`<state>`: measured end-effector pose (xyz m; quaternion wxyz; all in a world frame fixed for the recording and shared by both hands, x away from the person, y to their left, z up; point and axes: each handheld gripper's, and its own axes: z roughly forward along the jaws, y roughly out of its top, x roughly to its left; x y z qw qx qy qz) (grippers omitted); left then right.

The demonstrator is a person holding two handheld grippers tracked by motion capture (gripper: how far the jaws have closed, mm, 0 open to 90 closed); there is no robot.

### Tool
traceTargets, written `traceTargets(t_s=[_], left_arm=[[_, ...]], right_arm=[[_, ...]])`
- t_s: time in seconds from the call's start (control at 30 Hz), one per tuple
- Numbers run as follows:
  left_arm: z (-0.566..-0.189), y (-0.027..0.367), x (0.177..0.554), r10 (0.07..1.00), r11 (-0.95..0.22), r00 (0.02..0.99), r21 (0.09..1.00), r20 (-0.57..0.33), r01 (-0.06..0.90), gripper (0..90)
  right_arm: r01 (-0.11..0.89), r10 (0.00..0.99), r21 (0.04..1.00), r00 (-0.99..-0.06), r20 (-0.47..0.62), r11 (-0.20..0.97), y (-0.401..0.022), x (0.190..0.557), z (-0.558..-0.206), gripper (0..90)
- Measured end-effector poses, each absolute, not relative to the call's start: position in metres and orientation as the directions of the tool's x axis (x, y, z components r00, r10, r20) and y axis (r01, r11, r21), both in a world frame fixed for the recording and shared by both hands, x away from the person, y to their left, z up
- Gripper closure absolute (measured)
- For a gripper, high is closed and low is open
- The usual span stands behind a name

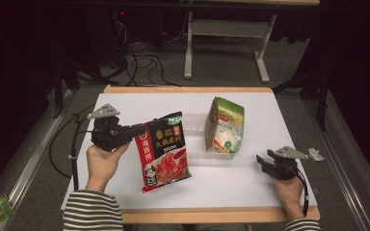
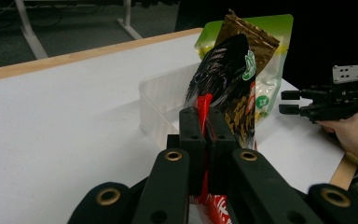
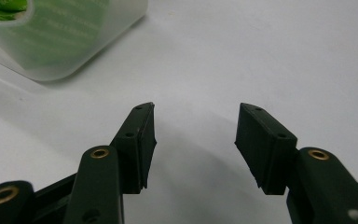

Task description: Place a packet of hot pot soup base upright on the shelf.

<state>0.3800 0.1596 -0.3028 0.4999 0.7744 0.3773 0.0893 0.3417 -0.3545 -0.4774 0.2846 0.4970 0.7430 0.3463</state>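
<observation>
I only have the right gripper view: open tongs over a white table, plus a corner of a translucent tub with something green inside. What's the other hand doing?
Observer: The left tongs are shut on the edge of a red and black sauce pouch, holding it up to the left of the tub.
Operator: And the green thing in the tub?
Observer: It's a green and white pouch, standing upright in the clear tub.
Operator: Is my gripper touching that tub?
Observer: No. The right tongs sit low by the table to the tub's right, apart from it, with nothing between them.
</observation>
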Motion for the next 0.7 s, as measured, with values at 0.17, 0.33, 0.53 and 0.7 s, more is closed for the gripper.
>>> traceTargets(t_s=[0.17,0.33,0.53,0.7], left_arm=[[-0.297,0.153,0.385,0.672,-0.215,0.701,0.844,-0.236,0.491,88.7],[-0.292,0.149,0.392,0.678,-0.210,0.696,0.846,-0.234,0.490,88.7],[-0.283,0.140,0.401,0.684,-0.209,0.695,0.854,-0.221,0.477,88.6],[-0.277,0.134,0.408,0.693,-0.194,0.686,0.859,-0.222,0.474,88.7]], right_arm=[[0.538,0.935,0.799,-0.345,-0.080,0.267,-0.355,0.342,-0.477,47.6],[0.537,0.937,0.804,-0.342,-0.070,0.256,-0.355,0.341,-0.477,47.2],[0.533,0.935,0.806,-0.348,-0.069,0.258,-0.356,0.341,-0.477,47.2],[0.530,0.941,0.817,-0.335,-0.044,0.227,-0.358,0.340,-0.476,46.0]])
